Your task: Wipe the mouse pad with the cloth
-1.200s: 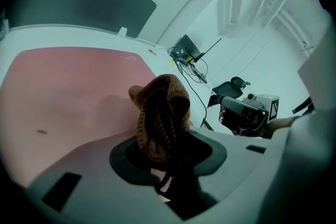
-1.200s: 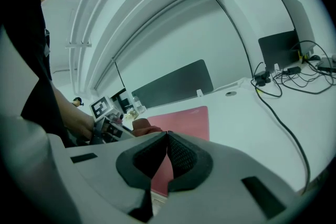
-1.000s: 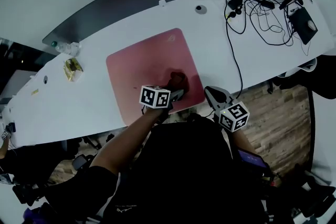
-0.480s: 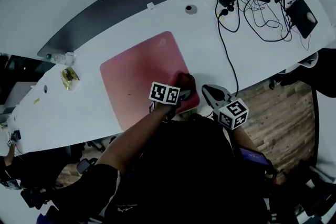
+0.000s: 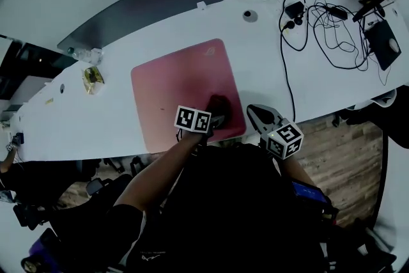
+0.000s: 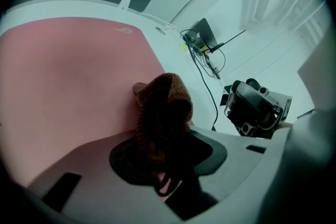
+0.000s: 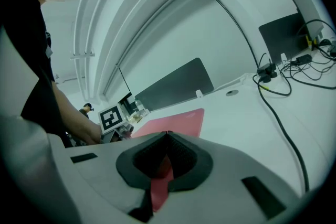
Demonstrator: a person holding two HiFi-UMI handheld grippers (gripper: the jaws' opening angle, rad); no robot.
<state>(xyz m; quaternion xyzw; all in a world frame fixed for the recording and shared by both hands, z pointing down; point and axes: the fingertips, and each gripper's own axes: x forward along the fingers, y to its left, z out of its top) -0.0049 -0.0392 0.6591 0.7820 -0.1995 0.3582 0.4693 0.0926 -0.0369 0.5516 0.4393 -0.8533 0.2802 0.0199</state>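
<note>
Left tongs clamp the cloth on the pad near the table's front edge; right tongs, jaws together, hold nothing.

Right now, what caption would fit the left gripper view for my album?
Left gripper clamped on a brown cloth, holding it against the pink mouse pad on a white desk.

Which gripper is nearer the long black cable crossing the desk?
Right. The right gripper hangs at the desk edge beside the cable; the left gripper, clamping the cloth, is farther left on the mouse pad.
</note>
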